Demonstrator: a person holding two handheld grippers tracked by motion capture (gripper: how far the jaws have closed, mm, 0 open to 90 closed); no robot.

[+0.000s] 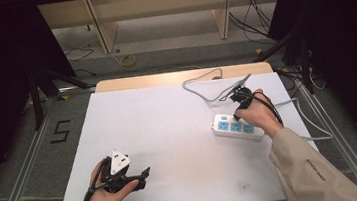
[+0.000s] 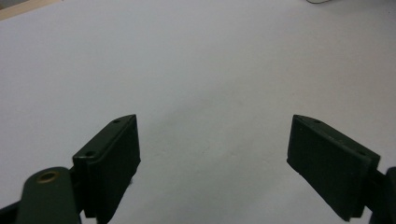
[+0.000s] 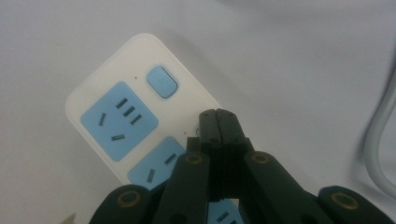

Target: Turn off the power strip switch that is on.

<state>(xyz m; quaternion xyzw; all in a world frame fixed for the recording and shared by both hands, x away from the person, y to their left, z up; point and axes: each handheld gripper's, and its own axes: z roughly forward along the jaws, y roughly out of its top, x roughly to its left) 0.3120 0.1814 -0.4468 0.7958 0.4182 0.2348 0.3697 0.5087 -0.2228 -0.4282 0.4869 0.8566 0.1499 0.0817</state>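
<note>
Power strip [image 3: 121, 116], lower sockets hidden behind closed right gripper [image 3: 218, 122]

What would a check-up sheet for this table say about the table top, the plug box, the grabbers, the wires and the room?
Surface: white table top, bare.
Job's things: white power strip with blue sockets, lying flat at right.
Clutter: nothing seen.
Grippers: left gripper open over bare table; right gripper shut, tips above the strip beside its blue switch.
Cables: grey cord looping behind the strip.
Surroundings: wooden shelving, floor cables, black curtains.
</note>
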